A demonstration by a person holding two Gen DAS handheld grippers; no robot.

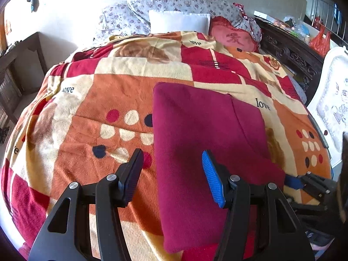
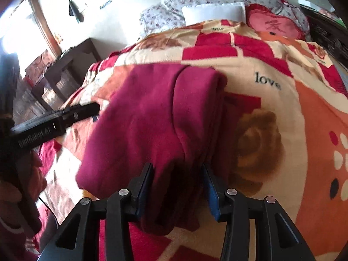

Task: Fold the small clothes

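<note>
A folded dark red garment lies on the patterned bed blanket. My left gripper is open above the garment's left edge and holds nothing. In the right wrist view the garment runs between the fingers of my right gripper, whose jaws stand wide with the cloth bunched between them; I cannot tell if they press it. The left gripper shows at the garment's left side. The right gripper shows at the garment's right edge.
Floral pillows, a white pillow and a red cushion lie at the bed's head. A dark wooden cabinet stands right, a white chair beside it, and a dark table left.
</note>
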